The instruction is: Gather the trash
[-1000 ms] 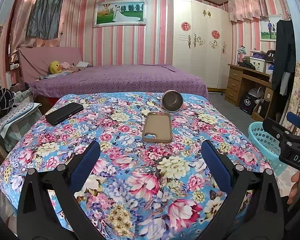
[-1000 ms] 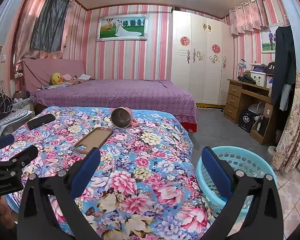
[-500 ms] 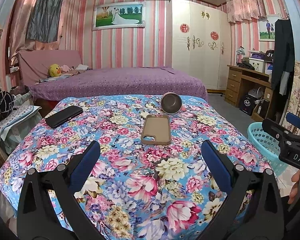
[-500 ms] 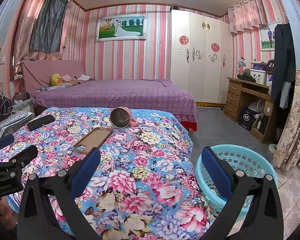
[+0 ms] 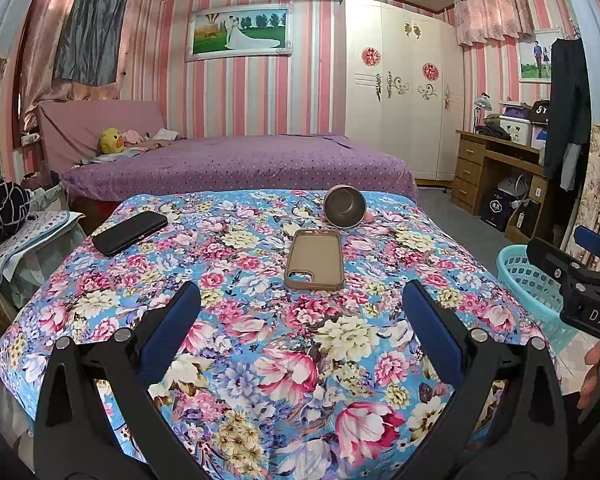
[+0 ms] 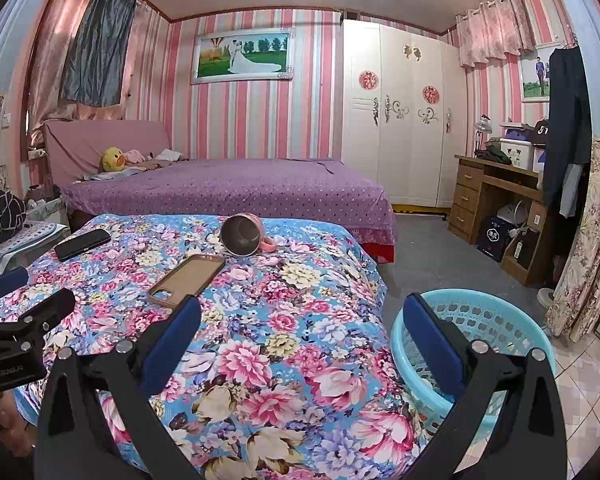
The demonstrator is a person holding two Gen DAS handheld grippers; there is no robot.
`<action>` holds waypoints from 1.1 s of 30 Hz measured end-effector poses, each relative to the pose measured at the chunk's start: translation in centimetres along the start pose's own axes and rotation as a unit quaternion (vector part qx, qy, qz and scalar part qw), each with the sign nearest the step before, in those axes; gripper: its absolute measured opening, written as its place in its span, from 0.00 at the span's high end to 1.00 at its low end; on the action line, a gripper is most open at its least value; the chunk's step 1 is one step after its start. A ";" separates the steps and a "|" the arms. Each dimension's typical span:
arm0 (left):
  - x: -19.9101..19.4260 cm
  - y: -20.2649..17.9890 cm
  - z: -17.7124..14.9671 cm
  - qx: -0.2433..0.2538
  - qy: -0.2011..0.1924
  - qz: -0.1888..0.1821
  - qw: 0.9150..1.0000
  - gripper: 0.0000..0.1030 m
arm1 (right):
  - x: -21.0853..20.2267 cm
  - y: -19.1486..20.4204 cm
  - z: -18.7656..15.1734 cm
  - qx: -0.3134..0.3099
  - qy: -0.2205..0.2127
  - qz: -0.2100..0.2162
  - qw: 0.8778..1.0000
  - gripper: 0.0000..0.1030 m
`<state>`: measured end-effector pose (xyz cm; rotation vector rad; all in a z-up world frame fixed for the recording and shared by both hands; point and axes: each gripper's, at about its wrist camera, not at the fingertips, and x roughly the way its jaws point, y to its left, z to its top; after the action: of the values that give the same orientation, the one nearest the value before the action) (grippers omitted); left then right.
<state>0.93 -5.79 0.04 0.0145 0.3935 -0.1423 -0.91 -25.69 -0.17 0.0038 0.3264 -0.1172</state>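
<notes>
A floral cloth covers a table [image 5: 260, 344] in front of me. On it lie a tan phone case [image 5: 315, 259], a pink mug [image 5: 345, 212] tipped on its side, and a black phone [image 5: 130, 233]. My left gripper [image 5: 300, 320] is open and empty above the near part of the cloth. My right gripper [image 6: 300, 332] is open and empty over the table's right edge, beside a light blue basket [image 6: 496, 320] on the floor. The case [image 6: 186, 280], mug [image 6: 242, 235] and phone [image 6: 83, 244] also show in the right wrist view.
A purple bed [image 5: 236, 168] stands behind the table. A white wardrobe [image 5: 400, 92] and a wooden desk [image 5: 496, 172] stand at the right. A padded stool [image 5: 32, 236] is at the left. The basket [image 5: 528, 280] sits right of the table.
Both views have tilted slightly upward, so the table objects sit lower in frame. Both grippers stay open and empty. Nothing on the table has moved.
</notes>
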 end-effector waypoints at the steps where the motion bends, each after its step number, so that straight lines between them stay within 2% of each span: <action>1: 0.0 0.0 0.0 0.000 0.000 0.000 1.000 0.05 | 0.0 0.0 0.0 0.000 0.000 0.000 1.000 0.04; 33: 0.1 0.4 0.0 0.000 -0.002 0.005 1.000 0.05 | 0.1 0.0 0.0 -0.005 0.000 -0.002 1.000 0.04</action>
<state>1.05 -5.42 0.03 0.0152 0.3896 -0.1324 -0.82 -25.69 -0.22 -0.0064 0.3264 -0.1206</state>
